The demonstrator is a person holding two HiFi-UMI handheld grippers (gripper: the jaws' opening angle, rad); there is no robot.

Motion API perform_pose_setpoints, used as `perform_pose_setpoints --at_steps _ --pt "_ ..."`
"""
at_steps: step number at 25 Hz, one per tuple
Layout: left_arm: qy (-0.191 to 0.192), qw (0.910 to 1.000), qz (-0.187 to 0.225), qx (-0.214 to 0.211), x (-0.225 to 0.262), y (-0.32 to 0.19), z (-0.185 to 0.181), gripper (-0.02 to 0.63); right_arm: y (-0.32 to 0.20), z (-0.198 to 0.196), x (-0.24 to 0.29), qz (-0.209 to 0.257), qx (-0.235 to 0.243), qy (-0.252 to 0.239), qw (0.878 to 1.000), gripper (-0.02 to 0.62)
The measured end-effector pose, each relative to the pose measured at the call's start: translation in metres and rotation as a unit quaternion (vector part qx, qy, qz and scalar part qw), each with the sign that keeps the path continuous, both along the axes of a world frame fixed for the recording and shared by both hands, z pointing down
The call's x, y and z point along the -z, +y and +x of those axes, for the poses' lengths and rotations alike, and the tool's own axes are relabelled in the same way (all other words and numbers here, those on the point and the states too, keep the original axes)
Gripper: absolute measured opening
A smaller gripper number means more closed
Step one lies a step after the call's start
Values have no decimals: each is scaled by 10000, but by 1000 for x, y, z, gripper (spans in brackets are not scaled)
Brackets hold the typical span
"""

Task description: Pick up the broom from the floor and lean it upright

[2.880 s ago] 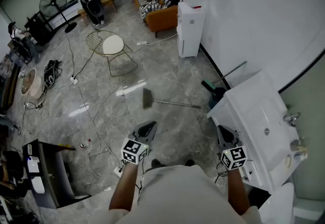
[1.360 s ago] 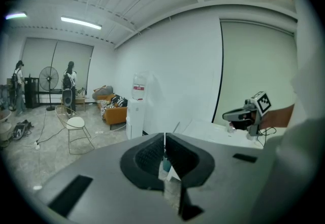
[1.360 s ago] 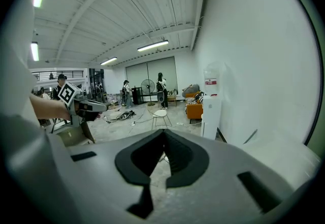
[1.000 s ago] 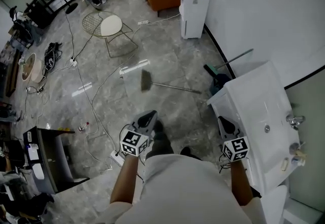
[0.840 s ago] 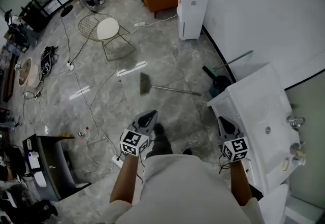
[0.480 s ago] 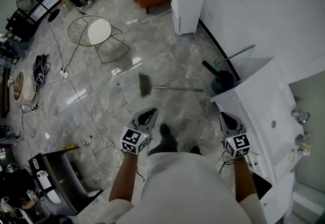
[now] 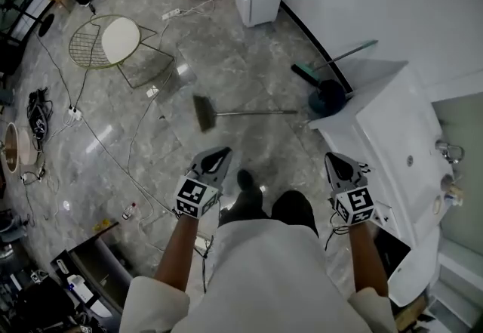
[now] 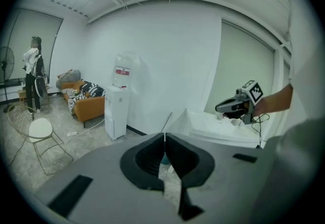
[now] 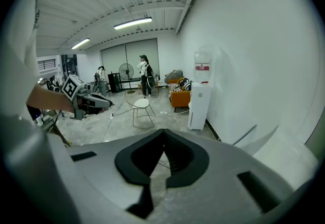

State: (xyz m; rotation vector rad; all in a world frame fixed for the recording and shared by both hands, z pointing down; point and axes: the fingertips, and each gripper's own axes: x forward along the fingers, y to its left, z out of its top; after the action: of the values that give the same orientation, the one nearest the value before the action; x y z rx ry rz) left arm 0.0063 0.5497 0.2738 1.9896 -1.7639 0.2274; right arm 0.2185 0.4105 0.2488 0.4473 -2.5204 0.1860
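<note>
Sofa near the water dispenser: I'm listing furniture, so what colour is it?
The sofa is orange, clearest in the left gripper view.

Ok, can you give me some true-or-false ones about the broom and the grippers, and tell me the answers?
The broom lies flat on the floor. True.
The left gripper is holding the broom. False: it is shut on nothing and apart from the broom.
The right gripper has its jaws wide open. False: they are shut together.
A wire chair with a white seat stands on the floor. True.
</note>
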Motion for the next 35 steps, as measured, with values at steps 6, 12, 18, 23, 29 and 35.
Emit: perform_pose_setpoints --at_steps 6,12,18,23,29,35 --pt "148 9997 -171 -68 -29 -19 -15 11 -14 -21 -27 -140 -92 133 9998 0" --pt "195 9992 -341 -94 -57 -55 -20 11 -49 -42 -62 -84 146 291 9994 0" --pt "22 9987 -506 12 -93 -104 -30 11 -105 -71 -111 -355 275 215 9988 0" --pt "-181 9982 -572 -33 -158 -152 -35 11 -150 -93 -180 -615 449 338 9965 0" --pt "-138 9965 -793 -243 -258 -196 -39 11 -184 -116 -278 -893 602 446 9932 0" --pt "-79 9948 -967 -314 -366 -227 -45 11 -213 -121 -392 -991 440 537 9927 0"
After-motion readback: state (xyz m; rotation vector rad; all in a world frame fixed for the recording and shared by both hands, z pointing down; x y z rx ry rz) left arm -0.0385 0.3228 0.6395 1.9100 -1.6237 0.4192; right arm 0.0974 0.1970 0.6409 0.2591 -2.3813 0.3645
